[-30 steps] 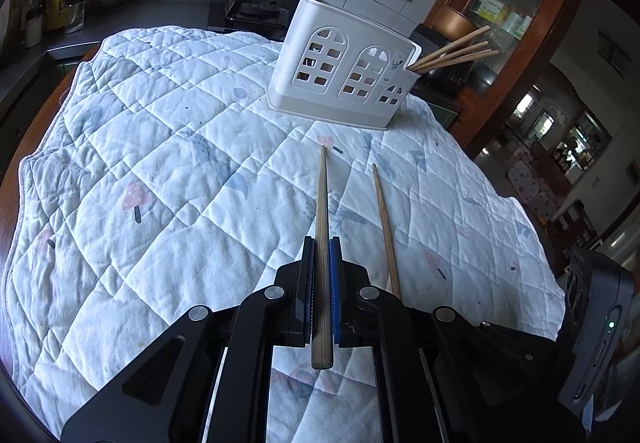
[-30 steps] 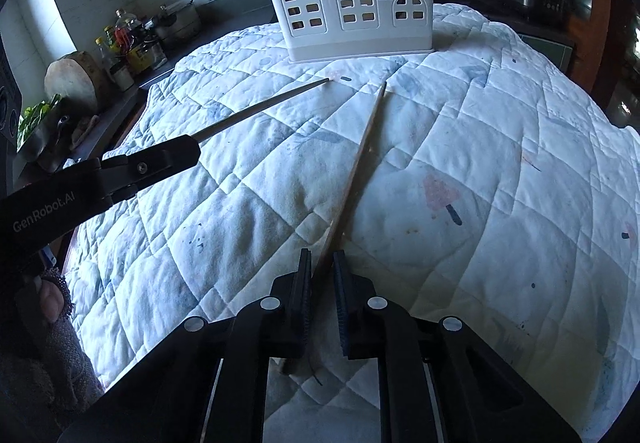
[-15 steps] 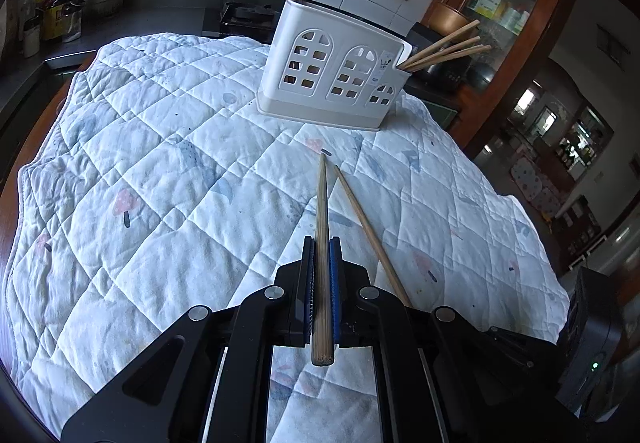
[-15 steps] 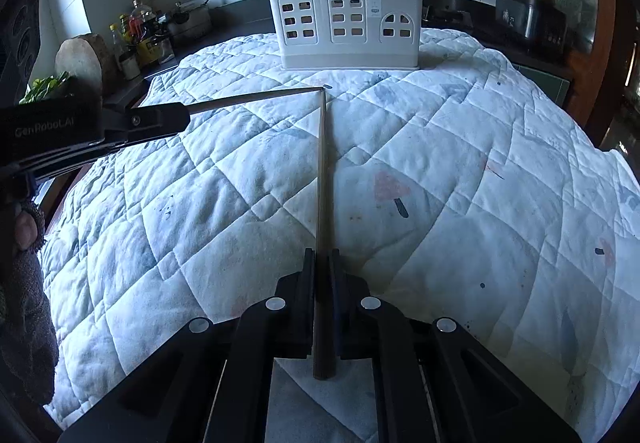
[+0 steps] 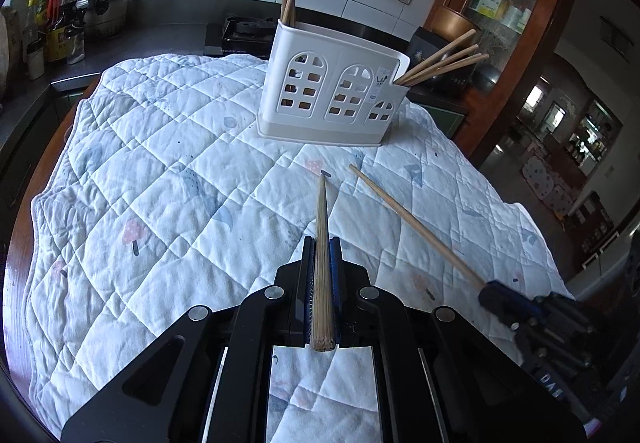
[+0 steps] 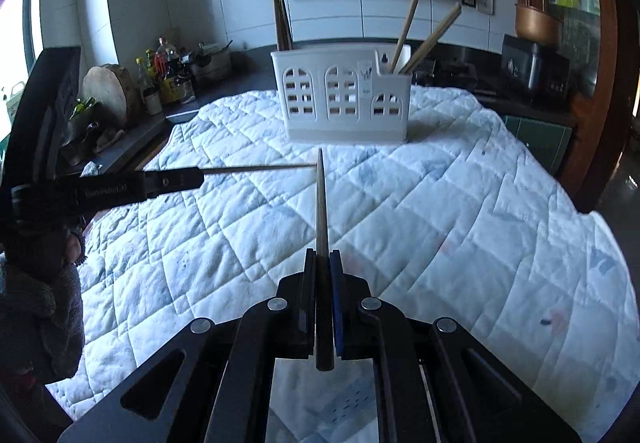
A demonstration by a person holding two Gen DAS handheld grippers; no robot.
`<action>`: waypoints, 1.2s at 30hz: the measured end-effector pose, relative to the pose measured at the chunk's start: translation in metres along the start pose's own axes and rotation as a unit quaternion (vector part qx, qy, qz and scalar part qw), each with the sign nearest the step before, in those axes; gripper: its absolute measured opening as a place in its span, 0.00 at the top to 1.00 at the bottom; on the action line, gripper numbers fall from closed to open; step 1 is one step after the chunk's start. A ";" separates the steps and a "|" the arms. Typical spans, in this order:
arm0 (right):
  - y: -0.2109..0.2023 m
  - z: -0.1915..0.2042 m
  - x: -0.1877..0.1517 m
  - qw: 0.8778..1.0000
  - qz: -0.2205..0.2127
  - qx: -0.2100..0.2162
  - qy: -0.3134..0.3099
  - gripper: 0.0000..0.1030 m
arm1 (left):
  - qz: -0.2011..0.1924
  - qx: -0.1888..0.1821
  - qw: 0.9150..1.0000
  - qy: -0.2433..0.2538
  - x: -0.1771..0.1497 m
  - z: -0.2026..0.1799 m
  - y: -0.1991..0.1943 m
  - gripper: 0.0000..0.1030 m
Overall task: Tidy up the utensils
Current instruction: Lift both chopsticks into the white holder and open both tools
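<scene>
My left gripper [image 5: 321,243] is shut on a wooden chopstick [image 5: 322,227] that points toward the white utensil holder [image 5: 332,91]. My right gripper [image 6: 321,255] is shut on a second chopstick [image 6: 320,203], held above the quilt and aimed at the holder [image 6: 340,99]. The right gripper and its chopstick [image 5: 416,231] show at the right of the left wrist view. The left gripper and its chopstick [image 6: 256,168] show at the left of the right wrist view. The two chopstick tips nearly meet. The holder has chopsticks in its left and right end compartments.
A white quilted cloth [image 5: 160,183] covers the table. A dark counter with bottles [image 5: 56,31] and a pot lies behind at the left. A wooden cabinet [image 5: 500,15] stands at the back right. A round wood block [image 6: 106,91] sits on the counter.
My right gripper closed on the chopstick that lay on the quilt and lifted it. Both grippers have risen and moved back a little from the holder.
</scene>
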State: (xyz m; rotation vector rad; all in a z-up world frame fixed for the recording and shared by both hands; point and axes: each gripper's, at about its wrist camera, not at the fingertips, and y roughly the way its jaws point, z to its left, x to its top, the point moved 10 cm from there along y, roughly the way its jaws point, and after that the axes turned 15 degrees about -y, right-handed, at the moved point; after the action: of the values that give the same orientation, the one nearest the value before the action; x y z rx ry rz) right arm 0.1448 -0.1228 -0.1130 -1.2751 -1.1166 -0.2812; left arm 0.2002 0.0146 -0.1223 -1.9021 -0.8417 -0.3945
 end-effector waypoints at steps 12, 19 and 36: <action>-0.026 -0.046 0.090 0.997 -0.048 0.016 -0.061 0.94 | -0.025 -0.003 1.000 0.018 0.033 -0.020 -0.013 0.94; -0.030 -0.061 0.140 0.995 -0.050 0.039 -0.073 0.94 | -0.032 -0.026 0.999 0.019 0.062 -0.036 -0.020 0.94; -0.029 -0.110 0.215 0.995 -0.056 0.027 -0.080 0.94 | -0.096 -0.044 0.992 0.064 0.169 -0.093 -0.051 0.95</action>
State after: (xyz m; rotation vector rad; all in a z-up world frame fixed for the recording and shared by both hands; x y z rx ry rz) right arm 0.2834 -0.1426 0.0857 -1.2049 -1.3269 -0.2325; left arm 0.2912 0.0119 0.0549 -1.8603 -0.9384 -0.6739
